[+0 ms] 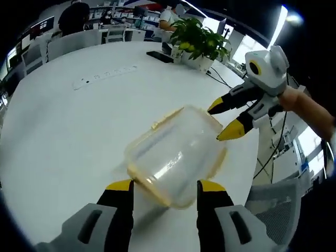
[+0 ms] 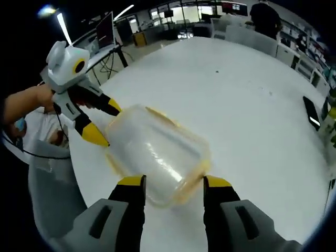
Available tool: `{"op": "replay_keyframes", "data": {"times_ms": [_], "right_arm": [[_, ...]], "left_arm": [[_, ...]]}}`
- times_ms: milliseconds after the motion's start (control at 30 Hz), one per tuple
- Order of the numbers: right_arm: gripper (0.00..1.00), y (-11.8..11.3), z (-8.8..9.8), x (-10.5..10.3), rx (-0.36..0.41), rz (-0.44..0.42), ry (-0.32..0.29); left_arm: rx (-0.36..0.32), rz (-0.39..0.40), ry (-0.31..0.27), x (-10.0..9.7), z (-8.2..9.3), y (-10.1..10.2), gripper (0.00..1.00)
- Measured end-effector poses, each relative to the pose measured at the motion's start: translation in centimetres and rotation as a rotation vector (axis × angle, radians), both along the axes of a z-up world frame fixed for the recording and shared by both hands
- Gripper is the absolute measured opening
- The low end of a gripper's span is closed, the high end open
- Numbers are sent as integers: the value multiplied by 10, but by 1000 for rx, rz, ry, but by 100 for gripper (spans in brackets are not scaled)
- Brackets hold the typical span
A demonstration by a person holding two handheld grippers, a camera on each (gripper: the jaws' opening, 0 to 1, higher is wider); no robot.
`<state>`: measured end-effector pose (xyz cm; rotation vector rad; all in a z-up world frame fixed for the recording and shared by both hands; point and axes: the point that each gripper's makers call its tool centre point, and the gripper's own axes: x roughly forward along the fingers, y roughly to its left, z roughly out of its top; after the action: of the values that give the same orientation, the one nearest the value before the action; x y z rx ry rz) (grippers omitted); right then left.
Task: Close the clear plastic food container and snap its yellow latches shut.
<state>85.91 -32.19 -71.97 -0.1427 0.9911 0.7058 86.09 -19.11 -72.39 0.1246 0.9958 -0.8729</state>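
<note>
Two grippers, left gripper (image 1: 165,185) and right gripper (image 2: 173,181), bracket the container (image 1: 176,155) from opposite ends on the desk (image 1: 63,131), jaws wide, apparently steadying it before latching.

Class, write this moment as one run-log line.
container: on white table, lid on | left gripper: open at one end | right gripper: open at opposite end | latches: cannot tell
</note>
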Motion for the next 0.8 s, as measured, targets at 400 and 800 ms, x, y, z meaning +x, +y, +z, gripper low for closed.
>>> {"op": "replay_keyframes", "data": {"times_ms": [400, 800], "right_arm": [[42, 16, -1, 1, 68, -144, 70], [41, 11, -2, 1, 31, -149, 80]], "left_arm": [[9, 77, 28, 0, -2, -7, 43], [-9, 96, 48, 0, -5, -9, 42]]}}
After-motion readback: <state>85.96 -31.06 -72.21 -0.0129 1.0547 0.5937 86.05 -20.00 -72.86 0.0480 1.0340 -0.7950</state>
